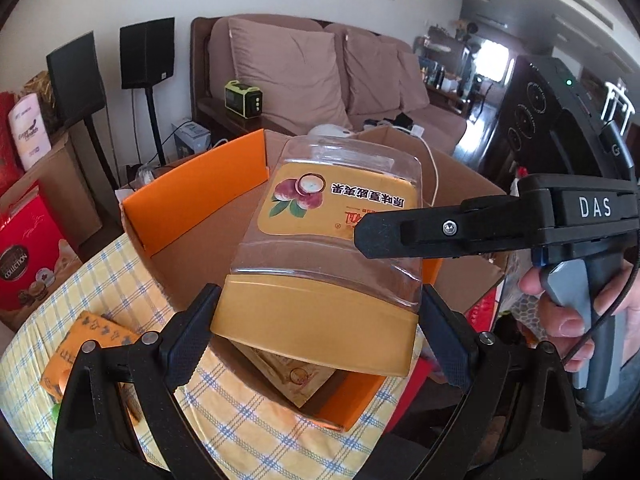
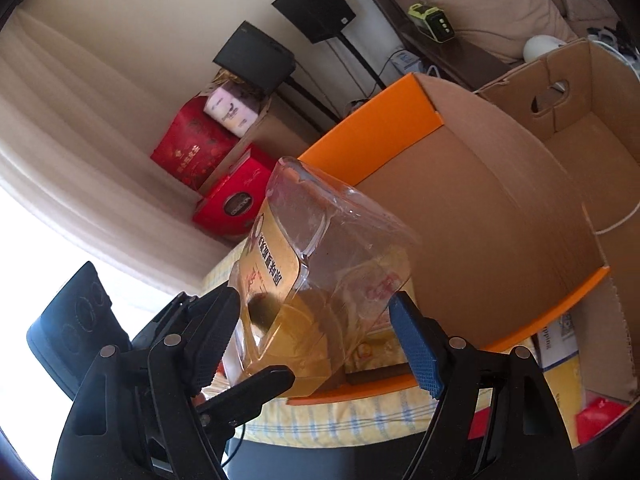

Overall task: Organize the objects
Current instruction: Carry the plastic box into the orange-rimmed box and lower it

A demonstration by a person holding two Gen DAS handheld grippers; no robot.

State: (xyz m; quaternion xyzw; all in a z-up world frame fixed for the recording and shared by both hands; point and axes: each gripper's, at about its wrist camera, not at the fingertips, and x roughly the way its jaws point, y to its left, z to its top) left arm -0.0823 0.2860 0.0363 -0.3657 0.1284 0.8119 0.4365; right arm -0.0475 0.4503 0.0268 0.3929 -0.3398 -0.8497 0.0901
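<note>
Left gripper [image 1: 316, 320] clamped on jar [image 1: 332, 240] lid; right gripper [image 2: 316, 336] pinching jar's body. Held above orange box [image 1: 192, 188]. Could slip, twisting sideways, landing outside box.

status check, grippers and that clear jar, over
Left gripper shut on jar at its gold lid. Right gripper straddles the jar; contact unclear. Jar tilted over open orange box. Nothing in the way.
</note>
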